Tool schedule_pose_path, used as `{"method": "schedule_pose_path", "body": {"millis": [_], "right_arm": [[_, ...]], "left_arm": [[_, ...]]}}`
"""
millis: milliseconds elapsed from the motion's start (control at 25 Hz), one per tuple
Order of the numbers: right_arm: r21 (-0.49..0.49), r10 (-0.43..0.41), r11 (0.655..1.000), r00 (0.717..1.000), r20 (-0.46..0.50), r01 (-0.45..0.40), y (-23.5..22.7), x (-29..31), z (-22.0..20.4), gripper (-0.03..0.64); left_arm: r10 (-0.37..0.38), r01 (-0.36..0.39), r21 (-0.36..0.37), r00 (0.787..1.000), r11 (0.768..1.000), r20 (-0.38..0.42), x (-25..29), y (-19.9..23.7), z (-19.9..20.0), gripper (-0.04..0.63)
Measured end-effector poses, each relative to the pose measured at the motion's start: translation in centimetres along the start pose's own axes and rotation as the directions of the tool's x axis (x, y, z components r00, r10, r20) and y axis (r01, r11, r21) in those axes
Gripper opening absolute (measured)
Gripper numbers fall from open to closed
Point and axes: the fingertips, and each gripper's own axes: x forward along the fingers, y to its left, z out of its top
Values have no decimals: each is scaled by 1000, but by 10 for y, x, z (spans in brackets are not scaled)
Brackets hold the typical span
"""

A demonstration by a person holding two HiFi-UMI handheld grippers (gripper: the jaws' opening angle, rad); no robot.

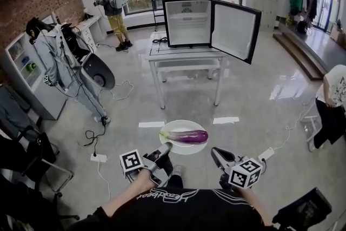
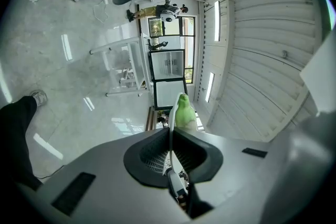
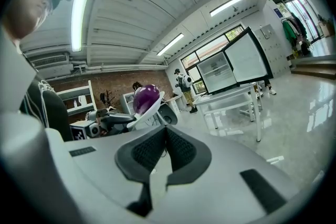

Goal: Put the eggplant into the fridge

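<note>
A purple eggplant (image 1: 187, 136) with a green stem lies on a round white plate (image 1: 181, 149) held in the air in front of me. My left gripper (image 1: 166, 145) is shut on the plate's left rim and my right gripper (image 1: 214, 152) on its right rim. The left gripper view shows the plate rim (image 2: 170, 134) edge-on between the jaws of the left gripper (image 2: 169, 153), with the eggplant's green stem (image 2: 184, 112) beyond. In the right gripper view, the right gripper (image 3: 163, 136) clamps the plate (image 3: 149, 108) beneath the eggplant (image 3: 145, 97). Ahead, the small fridge (image 1: 188, 21) stands on a white table (image 1: 186, 55) with its door (image 1: 234, 30) swung open.
A person (image 1: 112, 1) stands at the back left and another (image 1: 333, 103) at the right edge. A jacket-draped stand (image 1: 54, 57) and shelves line the left side. Cables and a power strip (image 1: 98, 158) lie on the floor, with tape marks (image 1: 151, 124) before the table.
</note>
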Motion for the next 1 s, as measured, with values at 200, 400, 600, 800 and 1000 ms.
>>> {"method": "schedule_pose_path", "body": {"millis": [200, 400, 600, 800, 1000], "right_arm": [[3, 16, 1000, 1000, 3, -16, -29, 65, 25, 6], [28, -8, 1000, 1000, 4, 8, -72, 125, 57, 6], [48, -29, 998, 1000, 2, 29, -112, 183, 86, 6], [47, -42, 998, 999, -21, 43, -143, 243, 104, 6], [41, -61, 997, 998, -30, 62, -174, 299, 123, 6]], "left_arm": [[10, -10, -6, 1000, 1000, 20, 33, 5, 66, 25], [37, -37, -4, 999, 999, 2, 88, 6, 134, 25], [33, -33, 13, 999, 999, -36, 147, 0, 194, 25], [33, -33, -11, 998, 999, -45, 189, 10, 253, 25], [19, -20, -27, 999, 999, -48, 224, 20, 311, 25]]}}
